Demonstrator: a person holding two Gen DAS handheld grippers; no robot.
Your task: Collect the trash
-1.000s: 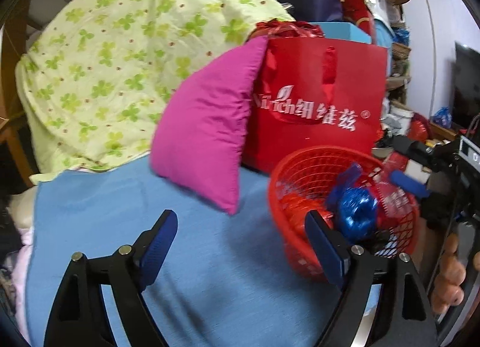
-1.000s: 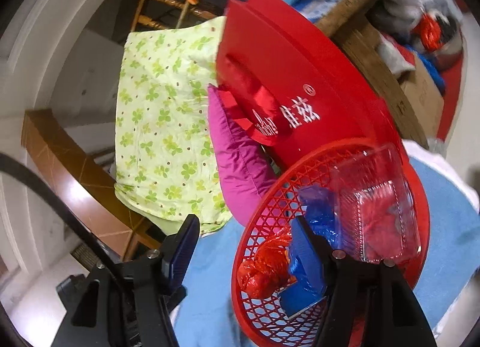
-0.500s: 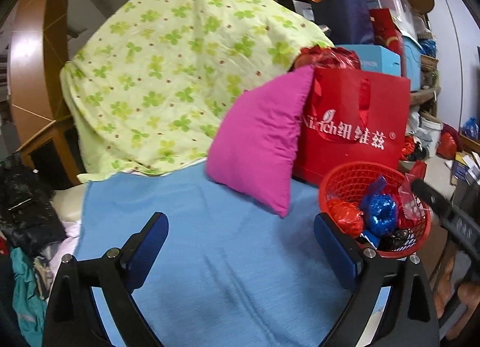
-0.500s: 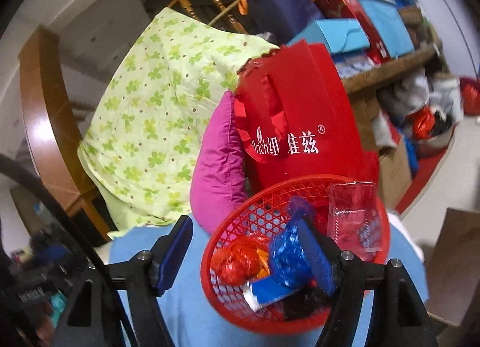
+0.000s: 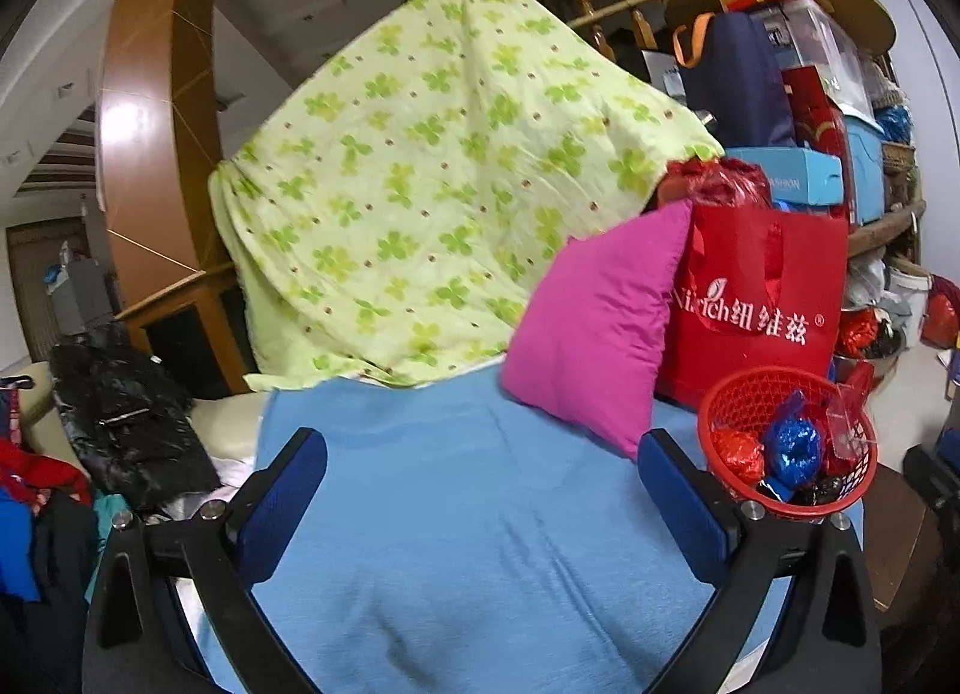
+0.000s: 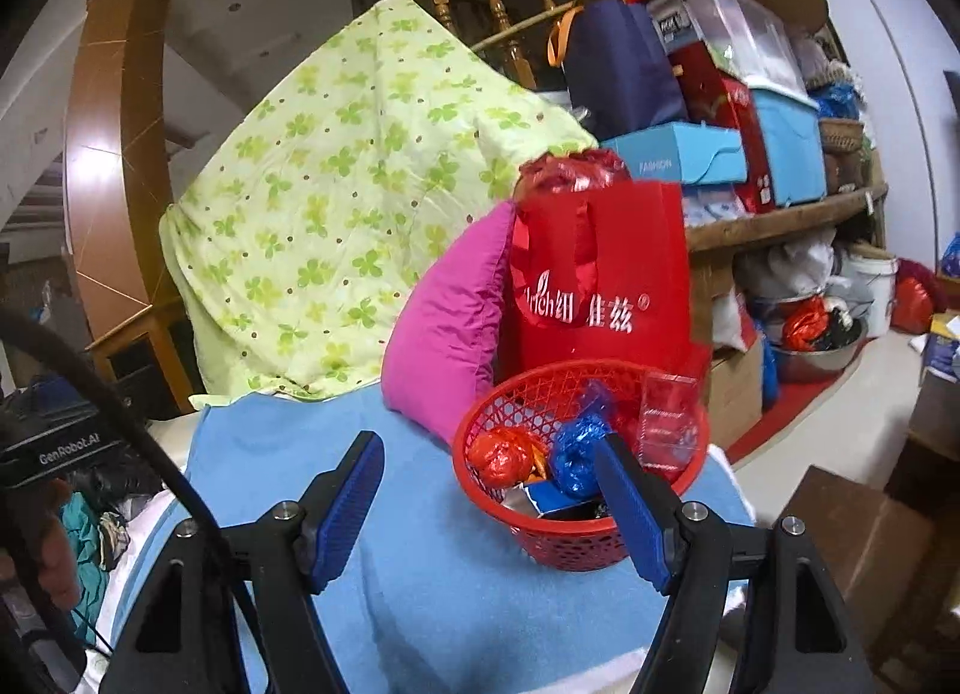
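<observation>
A red mesh basket (image 5: pixel 738 394) (image 6: pixel 510 394) stands on the blue cloth (image 5: pixel 480 514) (image 6: pixel 432 562) at its right end. It holds trash: a red foil wrapper (image 6: pixel 503 457) (image 5: pixel 737 449), a blue foil wrapper (image 6: pixel 577 448) (image 5: pixel 791 445), a clear plastic box (image 6: pixel 669 418) and a flat blue packet (image 6: pixel 552 499). My left gripper (image 5: pixel 483 505) is open and empty, left of the basket. My right gripper (image 6: pixel 492 517) is open and empty; its right finger (image 6: pixel 630 508) overlaps the basket's front rim in view.
A magenta pillow (image 5: pixel 594 322) (image 6: pixel 456 328) and a red shopping bag (image 5: pixel 756 298) (image 6: pixel 600 286) stand behind the basket. A green clover quilt (image 5: pixel 432 184) hangs over the railing. Black clothing (image 5: pixel 126 412) lies left. Shelves of boxes (image 6: pixel 720 153) stand right.
Both grippers have pulled back and away from the basket, which now looks smaller and farther. The blue foil wrapper and other trash lie in the basket. Both stay open.
</observation>
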